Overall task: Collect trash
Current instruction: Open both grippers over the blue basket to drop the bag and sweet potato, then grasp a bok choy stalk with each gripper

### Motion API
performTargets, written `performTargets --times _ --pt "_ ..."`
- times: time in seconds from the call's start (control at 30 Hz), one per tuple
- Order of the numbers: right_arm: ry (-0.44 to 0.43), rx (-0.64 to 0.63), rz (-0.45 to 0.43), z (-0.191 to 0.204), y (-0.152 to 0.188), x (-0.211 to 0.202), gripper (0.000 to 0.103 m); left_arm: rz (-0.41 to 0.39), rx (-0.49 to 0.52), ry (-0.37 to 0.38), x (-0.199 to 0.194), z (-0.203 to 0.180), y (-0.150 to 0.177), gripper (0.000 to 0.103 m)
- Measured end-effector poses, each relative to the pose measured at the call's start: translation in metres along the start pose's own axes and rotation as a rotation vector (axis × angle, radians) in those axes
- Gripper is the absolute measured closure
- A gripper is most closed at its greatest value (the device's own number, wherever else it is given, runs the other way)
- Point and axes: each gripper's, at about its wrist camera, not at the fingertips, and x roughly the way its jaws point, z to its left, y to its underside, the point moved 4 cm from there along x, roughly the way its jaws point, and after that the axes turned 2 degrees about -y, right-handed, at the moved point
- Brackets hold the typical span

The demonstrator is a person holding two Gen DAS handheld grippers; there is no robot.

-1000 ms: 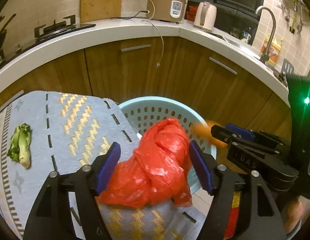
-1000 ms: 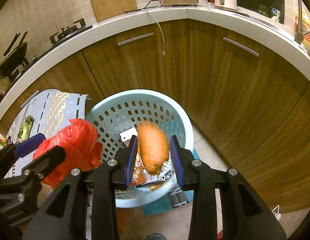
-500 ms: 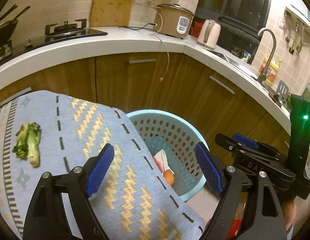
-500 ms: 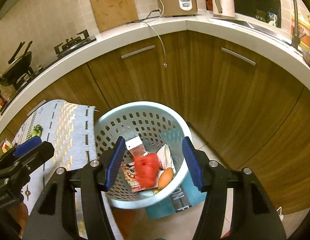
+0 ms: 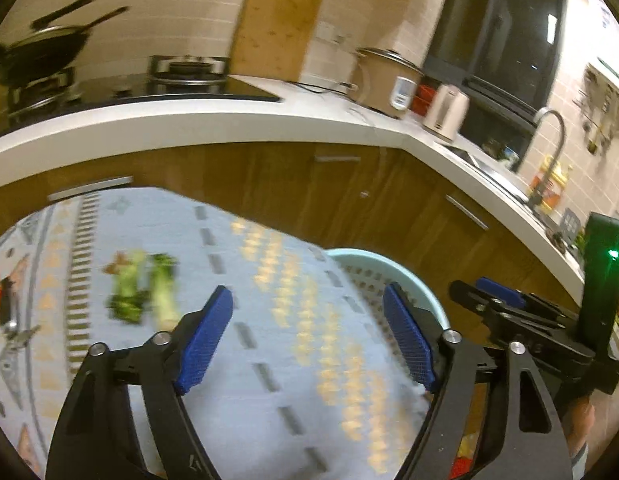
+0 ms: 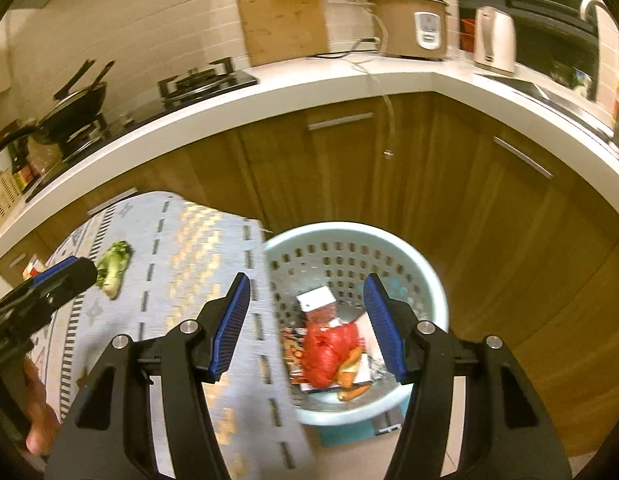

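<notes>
A light blue perforated basket (image 6: pixel 425 280) stands on the floor beside a table with a grey patterned cloth (image 6: pixel 189 264). Inside it lie a red plastic bag (image 6: pixel 325 350), an orange piece (image 6: pixel 351 368) and paper packaging (image 6: pixel 315 298). My right gripper (image 6: pixel 307 326) is open and empty above the basket's left rim. My left gripper (image 5: pixel 309 340) is open and empty over the cloth (image 5: pixel 269 320); the basket rim (image 5: pixel 389 264) shows behind its right finger. A green vegetable scrap (image 5: pixel 145 292) lies on the cloth to its left, and also shows in the right wrist view (image 6: pixel 113 266).
Wooden cabinets (image 6: pixel 389 180) under a white counter (image 6: pixel 309 84) curve behind the basket. Small items lie at the cloth's left edge (image 5: pixel 5 308). A stove (image 5: pixel 181 76), rice cooker (image 6: pixel 413 26) and kettle (image 6: pixel 493 40) sit on the counter.
Both grippers opened and dropped the red bag and the orange piece into the basket. Both then rose and swung left over the cloth, bringing the vegetable scrap closer.
</notes>
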Motion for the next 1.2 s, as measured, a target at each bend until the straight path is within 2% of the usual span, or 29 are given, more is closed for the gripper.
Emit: performTargets --times 0.17,0.33,0.4,0.53,0.77,0.87,0.97,1.13,1.2 --pt "-0.038 -0.075 0.015 0.050 -0.002 0.013 0.048 0.012 -0.062 -0.101 -0.002 0.062 -0.005 0.060" --pt "-0.095 -0.142 0.043 0.103 -0.001 0.031 0.048 0.041 -0.094 -0.166 0.004 0.111 -0.009 0.060" --pt "-0.111 -0.159 0.063 0.121 0.000 0.041 0.048 0.090 -0.086 -0.196 0.018 0.127 -0.009 0.060" --pt "-0.143 -0.200 0.108 0.155 0.003 0.062 0.048 0.168 -0.086 -0.173 0.047 0.139 -0.006 0.060" --pt "-0.166 -0.248 0.110 0.184 0.005 0.076 0.048 0.183 -0.072 -0.203 0.069 0.145 -0.002 0.060" --pt "-0.177 -0.244 0.110 0.186 0.008 0.081 0.048 0.179 -0.037 -0.228 0.073 0.141 -0.002 0.065" --pt "-0.188 -0.225 0.124 0.183 0.011 0.087 0.048 0.177 -0.017 -0.213 0.073 0.135 -0.003 0.083" --pt "-0.194 -0.227 0.182 0.187 0.014 0.100 0.048 0.174 -0.018 -0.254 0.063 0.136 -0.001 0.086" --pt "-0.225 -0.232 0.205 0.196 0.014 0.106 0.048 0.171 -0.032 -0.277 0.054 0.143 0.001 0.086"
